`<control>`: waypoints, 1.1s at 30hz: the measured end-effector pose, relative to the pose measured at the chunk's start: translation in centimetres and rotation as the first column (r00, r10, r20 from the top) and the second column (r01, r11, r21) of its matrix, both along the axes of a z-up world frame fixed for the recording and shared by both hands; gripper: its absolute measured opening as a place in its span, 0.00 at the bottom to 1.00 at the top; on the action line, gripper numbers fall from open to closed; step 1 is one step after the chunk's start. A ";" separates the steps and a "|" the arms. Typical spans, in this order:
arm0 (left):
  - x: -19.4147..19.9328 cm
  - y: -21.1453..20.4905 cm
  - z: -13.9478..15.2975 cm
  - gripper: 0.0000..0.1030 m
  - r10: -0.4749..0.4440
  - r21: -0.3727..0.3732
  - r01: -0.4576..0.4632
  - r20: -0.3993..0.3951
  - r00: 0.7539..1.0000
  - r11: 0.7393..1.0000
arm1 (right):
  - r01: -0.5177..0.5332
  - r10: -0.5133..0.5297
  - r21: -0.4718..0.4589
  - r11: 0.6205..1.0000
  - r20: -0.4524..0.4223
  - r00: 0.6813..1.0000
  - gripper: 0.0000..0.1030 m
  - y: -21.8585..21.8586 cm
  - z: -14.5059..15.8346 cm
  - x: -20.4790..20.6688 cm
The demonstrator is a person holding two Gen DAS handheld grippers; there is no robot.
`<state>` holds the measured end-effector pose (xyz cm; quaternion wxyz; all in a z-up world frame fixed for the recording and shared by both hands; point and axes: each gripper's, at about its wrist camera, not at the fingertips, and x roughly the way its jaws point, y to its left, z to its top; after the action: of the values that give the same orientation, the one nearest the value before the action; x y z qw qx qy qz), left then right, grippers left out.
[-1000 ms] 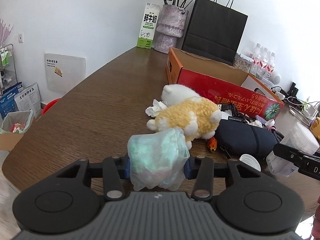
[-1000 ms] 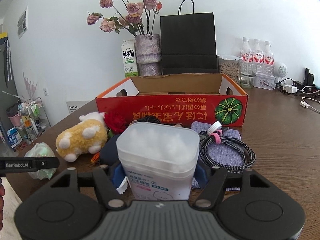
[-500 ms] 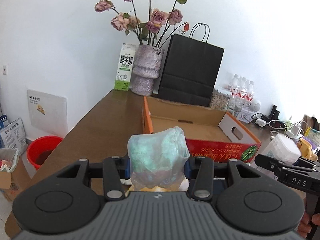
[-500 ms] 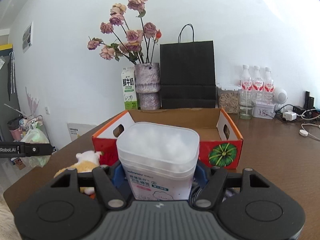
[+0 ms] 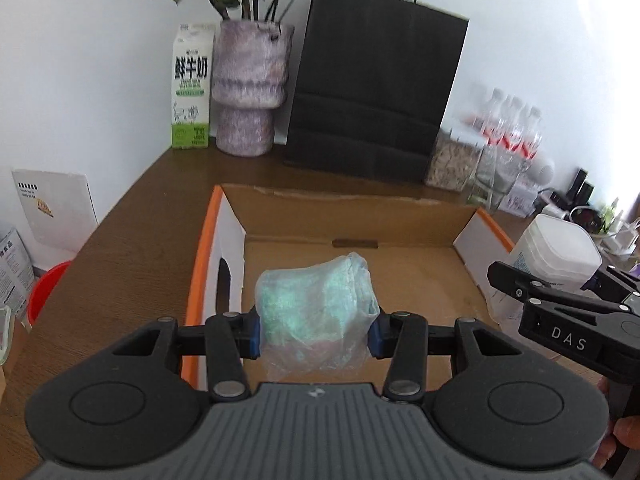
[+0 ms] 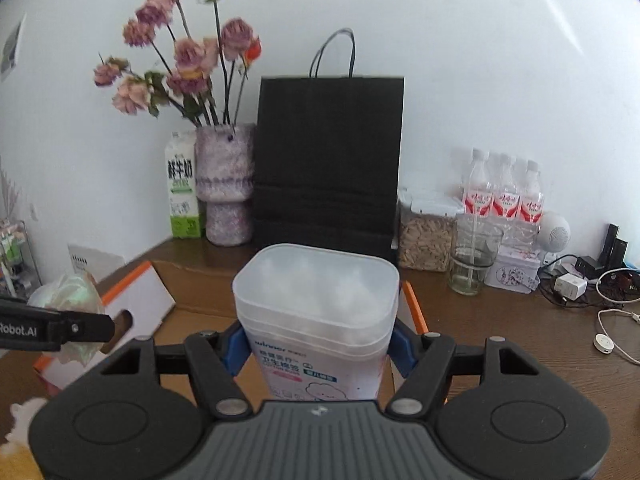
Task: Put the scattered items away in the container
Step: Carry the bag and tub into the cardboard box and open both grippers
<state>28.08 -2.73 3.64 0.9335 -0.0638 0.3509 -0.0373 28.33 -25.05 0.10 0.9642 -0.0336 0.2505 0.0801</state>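
Note:
My left gripper (image 5: 315, 332) is shut on a crumpled pale green plastic bag (image 5: 316, 312), held above the open cardboard box (image 5: 400, 276) with orange rims. The box floor below it is bare brown card. My right gripper (image 6: 316, 350) is shut on a translucent white plastic tub (image 6: 316, 304) of cotton swabs with a printed label, over the box's right end. In the left wrist view the tub (image 5: 556, 248) and right gripper show at the right edge. In the right wrist view the bag (image 6: 66, 292) and left gripper appear at the left.
Behind the box stand a milk carton (image 5: 191, 92), a vase of dried roses (image 5: 248, 92), a black paper bag (image 5: 372, 92), a jar, a glass (image 6: 472, 260) and water bottles (image 6: 504, 196). Chargers and cables (image 6: 592, 284) lie at right. A plush toy (image 6: 20, 432) shows bottom left.
Both grippers rose and moved forward from the clutter in front of the box to above its open inside, each carrying its item. The plush toy and pouch dropped out of the left view.

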 end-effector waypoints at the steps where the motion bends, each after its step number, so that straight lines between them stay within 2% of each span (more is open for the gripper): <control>1: 1.0 -0.3 -0.9 0.45 0.002 0.015 -0.002 -0.029 1.000 1.000 | -0.003 0.003 0.000 1.000 -0.038 0.999 0.65 -0.2 -0.8 1.0; 6: 3.0 -0.5 -4.1 0.45 0.000 0.039 0.005 -0.133 0.991 0.999 | -0.003 0.006 0.014 1.000 -0.177 0.984 0.65 -1.0 -4.5 3.1; 12: 1.7 -0.6 -4.8 0.45 -0.033 0.068 0.045 -0.157 0.987 0.997 | -0.041 0.032 -0.043 0.998 -0.189 0.981 0.65 0.0 -4.8 0.5; 15: 0.9 -0.3 -5.2 0.45 -0.049 0.062 0.061 -0.182 0.982 0.996 | -0.039 0.032 -0.029 0.999 -0.193 0.981 0.65 0.0 -4.5 -1.0; 23: -1.9 -0.2 -4.4 0.45 -0.083 0.082 0.096 -0.158 0.984 0.992 | -0.075 0.069 -0.020 0.997 -0.220 0.973 0.65 0.4 -3.8 -3.9; 27: -2.0 -0.1 -3.4 0.46 -0.070 0.080 0.079 -0.103 0.992 0.994 | -0.072 0.071 0.006 0.997 -0.203 0.977 0.65 0.9 -3.0 -4.1; 33: -1.9 -0.4 -2.9 0.47 -0.059 0.088 0.067 -0.084 0.995 0.994 | -0.064 0.066 0.018 0.998 -0.189 0.980 0.65 1.7 -2.2 -3.6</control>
<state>26.21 -3.09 0.77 0.9188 -0.0116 0.3917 -0.0482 24.70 -23.38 -2.06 0.9331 -0.0281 0.3393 0.1160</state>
